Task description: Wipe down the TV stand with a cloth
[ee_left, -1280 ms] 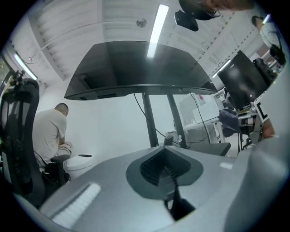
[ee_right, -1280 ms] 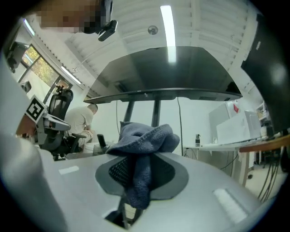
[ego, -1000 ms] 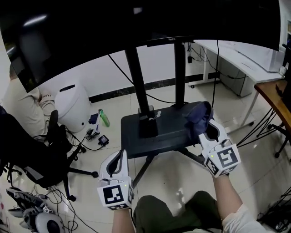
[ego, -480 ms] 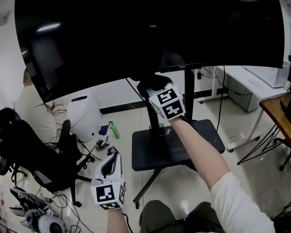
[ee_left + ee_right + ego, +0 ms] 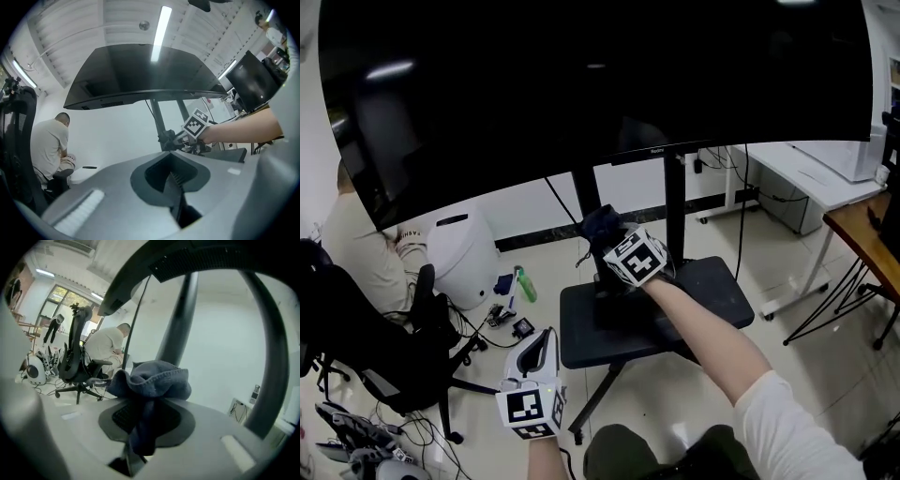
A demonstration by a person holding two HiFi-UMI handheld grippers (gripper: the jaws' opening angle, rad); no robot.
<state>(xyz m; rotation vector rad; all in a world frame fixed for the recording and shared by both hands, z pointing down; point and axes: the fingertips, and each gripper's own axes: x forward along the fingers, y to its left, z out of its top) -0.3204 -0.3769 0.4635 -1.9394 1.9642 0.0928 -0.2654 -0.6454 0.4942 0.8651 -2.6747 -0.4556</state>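
Knees (image 5: 623, 455) in dark trousers at the lower edge of the head view. Just ahead and to the left, the left gripper (image 5: 541, 341), held low over the tiled floor (image 5: 534, 244) and well apart from the stand. Fingers (image 5: 172, 186) together in its own view, with nothing between them.

Farther out, the right arm (image 5: 712, 347), stretched across the black base plate (image 5: 717, 286) of the TV stand (image 5: 674, 202). At its end the right gripper (image 5: 607, 239), up above that plate and beside the left post (image 5: 586, 192). Fingers clamped on a bunched blue cloth (image 5: 154, 376), folds bulging over the tips and one tail hanging down between them. Cloth (image 5: 598, 223) up at the left post, partway between base plate and screen; contact with the post not clear from any view. Second post just to the right, with nothing on it.

Above both posts, a wide dark TV screen (image 5: 581, 94) filling the top of the head view.

Beyond and to the left, on the floor: a black office chair (image 5: 408, 342), loose cables (image 5: 478, 328), a green bottle (image 5: 525, 284), a white bin (image 5: 461, 246), and a person (image 5: 352, 253) in a light shirt crouched by the wall. At far right, a white worktop (image 5: 806, 169) along the wall.
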